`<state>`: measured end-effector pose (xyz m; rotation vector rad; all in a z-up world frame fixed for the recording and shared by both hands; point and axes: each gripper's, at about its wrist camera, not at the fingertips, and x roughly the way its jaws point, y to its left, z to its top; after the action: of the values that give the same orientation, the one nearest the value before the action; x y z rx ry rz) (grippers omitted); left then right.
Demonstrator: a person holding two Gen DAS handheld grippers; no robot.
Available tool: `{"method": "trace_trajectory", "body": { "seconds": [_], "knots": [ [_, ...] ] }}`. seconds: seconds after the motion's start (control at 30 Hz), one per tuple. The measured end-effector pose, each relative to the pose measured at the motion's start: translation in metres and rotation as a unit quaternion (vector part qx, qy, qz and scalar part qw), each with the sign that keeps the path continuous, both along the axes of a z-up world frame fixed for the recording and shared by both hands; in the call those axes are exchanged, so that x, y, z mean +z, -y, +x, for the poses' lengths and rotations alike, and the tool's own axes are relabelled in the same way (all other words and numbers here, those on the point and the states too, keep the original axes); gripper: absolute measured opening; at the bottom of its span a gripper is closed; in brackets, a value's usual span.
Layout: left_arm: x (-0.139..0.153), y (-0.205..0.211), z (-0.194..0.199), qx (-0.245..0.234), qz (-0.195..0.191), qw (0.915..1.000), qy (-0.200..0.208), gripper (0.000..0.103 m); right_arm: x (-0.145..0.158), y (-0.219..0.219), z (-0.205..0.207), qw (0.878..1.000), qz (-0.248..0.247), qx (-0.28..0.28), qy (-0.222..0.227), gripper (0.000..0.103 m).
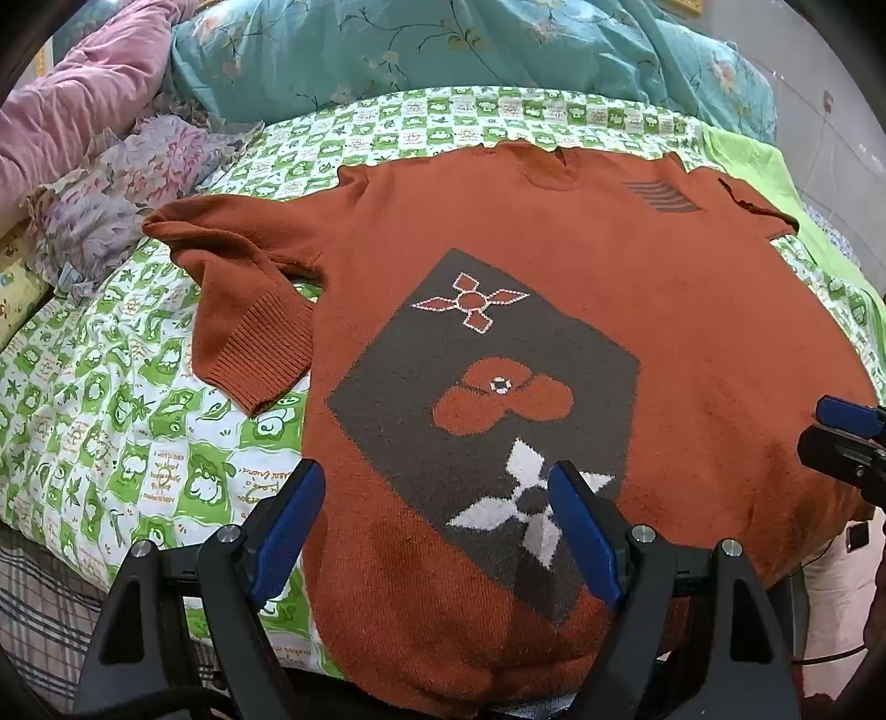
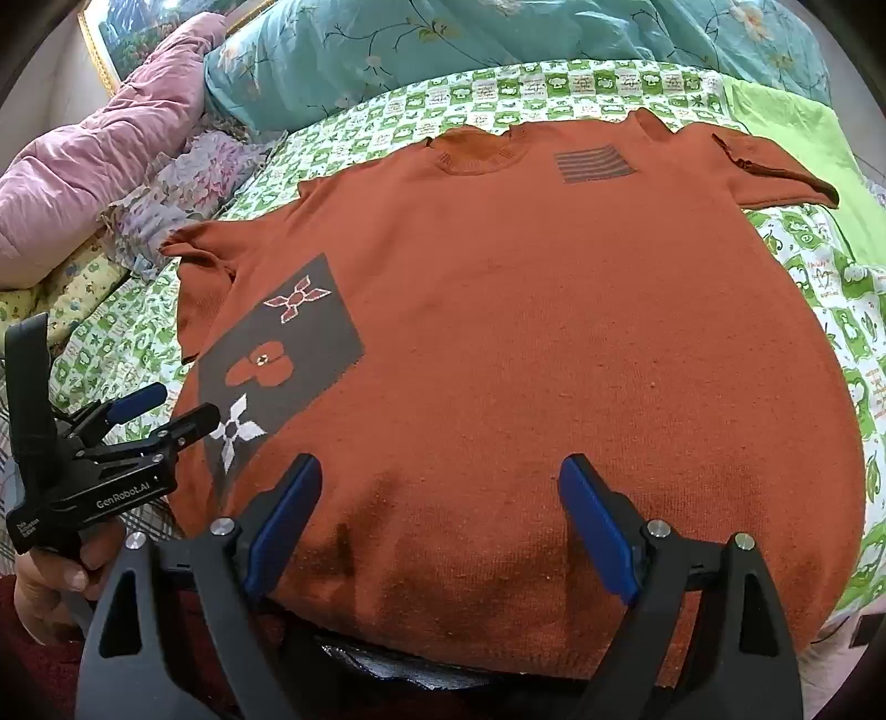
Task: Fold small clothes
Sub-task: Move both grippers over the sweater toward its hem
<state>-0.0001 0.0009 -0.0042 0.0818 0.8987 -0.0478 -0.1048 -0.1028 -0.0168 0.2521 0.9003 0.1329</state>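
A rust-orange knitted sweater (image 1: pixel 637 266) lies flat and face up on a bed with a green and white checked sheet with cartoon pictures (image 1: pixel 111 443). Its neck points to the far side and its bottom edge is close to both cameras. On its front sits a grey patch with flower shapes (image 1: pixel 487 387). A small grey striped patch (image 2: pixel 593 162) sits near the neck. One sleeve (image 1: pixel 243 310) is bent down beside the body. The other sleeve (image 2: pixel 775 171) sticks out on the far right.

The left gripper (image 1: pixel 437 526) hangs over the bottom edge, and its blue fingers (image 1: pixel 290 520) are spread wide with nothing between them. The right gripper (image 2: pixel 440 520) is wide apart too, over the plain orange part.

A teal flowered blanket (image 2: pixel 498 50) and a pink puffy blanket (image 1: pixel 72 105) are piled at the far side.
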Motion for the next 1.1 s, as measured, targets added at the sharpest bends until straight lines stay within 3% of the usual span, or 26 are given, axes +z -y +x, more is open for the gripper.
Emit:
{"method": "trace_trajectory", "body": {
  "seconds": [0.7,1.0,1.1],
  "knots": [
    [-0.002,0.003,0.008,0.000,-0.001,1.0000,-0.008,0.083,-0.001,0.001,0.004,1.000,-0.001,0.000,0.007,0.088],
    [-0.005,0.004,0.020,-0.010,0.003,0.9999,-0.001,0.084,0.001,0.006,0.016,0.999,0.020,0.002,0.036,0.088],
    [-0.007,0.005,0.030,-0.017,-0.006,0.9997,-0.016,0.084,0.000,0.011,0.021,0.999,0.021,-0.001,0.036,0.088]
  ]
}}
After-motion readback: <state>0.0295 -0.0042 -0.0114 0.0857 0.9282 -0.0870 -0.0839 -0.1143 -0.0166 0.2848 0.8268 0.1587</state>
